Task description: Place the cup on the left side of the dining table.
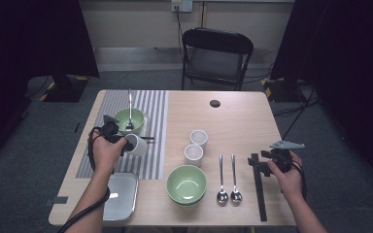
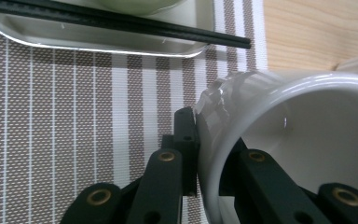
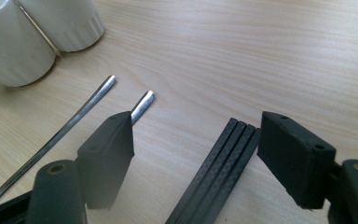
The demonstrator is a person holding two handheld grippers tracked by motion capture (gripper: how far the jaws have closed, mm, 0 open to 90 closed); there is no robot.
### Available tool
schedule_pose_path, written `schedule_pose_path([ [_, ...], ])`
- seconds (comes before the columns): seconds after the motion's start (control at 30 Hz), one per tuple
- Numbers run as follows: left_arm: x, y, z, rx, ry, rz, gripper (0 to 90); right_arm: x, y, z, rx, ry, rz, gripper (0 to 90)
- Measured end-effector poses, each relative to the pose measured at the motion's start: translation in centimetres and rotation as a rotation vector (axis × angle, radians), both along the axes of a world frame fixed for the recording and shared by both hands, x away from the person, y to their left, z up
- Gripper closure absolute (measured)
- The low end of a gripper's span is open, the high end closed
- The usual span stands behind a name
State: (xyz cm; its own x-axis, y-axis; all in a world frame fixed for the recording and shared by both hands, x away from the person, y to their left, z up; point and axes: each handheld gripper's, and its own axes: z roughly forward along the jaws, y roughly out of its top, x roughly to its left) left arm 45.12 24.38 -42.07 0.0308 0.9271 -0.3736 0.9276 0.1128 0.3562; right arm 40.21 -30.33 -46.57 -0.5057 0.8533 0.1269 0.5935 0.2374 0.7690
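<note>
My left gripper (image 1: 127, 142) is shut on a white cup (image 1: 138, 145), held tilted just over the striped placemat (image 1: 150, 111). In the left gripper view the gripper (image 2: 204, 128) pinches the white cup (image 2: 307, 135) by its wall, one jaw inside the rim and one outside. My right gripper (image 1: 255, 161) rests open at the far end of the black chopsticks (image 1: 260, 194). In the right gripper view the gripper (image 3: 193, 125) straddles the chopsticks (image 3: 219, 168), which lie close to the right-hand jaw without being pressed.
A green bowl (image 1: 126, 121) holding a spoon (image 1: 130, 109) sits on a metal tray (image 2: 98, 43) with black chopsticks (image 2: 121, 21) along its edge. Two white cups (image 1: 196, 145), another green bowl (image 1: 186, 184), two spoons (image 1: 227, 182) and a silver tray (image 1: 121, 196) stand nearby.
</note>
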Motion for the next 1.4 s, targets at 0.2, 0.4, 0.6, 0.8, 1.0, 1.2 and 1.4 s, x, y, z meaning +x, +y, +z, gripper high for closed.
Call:
schedule_pose_path([
  [0.2,0.1,0.2,-0.3,-0.008,-0.001,-0.003,83.7,-0.1,-0.1,0.0,0.003,-0.002,-0.005,26.0],
  [0.4,0.3,0.2,-0.5,-0.002,-0.001,-0.012,83.8,-0.4,-0.3,0.1,0.003,-0.008,-0.01,26.0],
  [0.6,0.4,0.0,-0.9,0.002,0.005,-0.007,83.8,-0.6,-0.7,0.2,0.004,-0.008,-0.021,25.9],
  [0.8,0.4,0.4,-1.2,0.002,0.014,0.0,83.8,-0.8,-0.9,0.1,0.001,-0.009,-0.023,26.0],
  [1.0,0.4,0.7,-1.4,0.002,0.018,0.014,83.9,-0.9,-1.0,0.1,0.002,-0.01,-0.025,25.9],
  [1.2,0.4,1.4,-1.7,0.007,0.019,0.019,83.9,-1.0,-1.1,0.1,0.004,-0.007,-0.027,25.9],
  [1.4,0.3,1.8,-1.9,0.019,0.021,0.029,84.0,-1.0,-1.1,0.1,0.002,-0.009,-0.032,25.9],
])
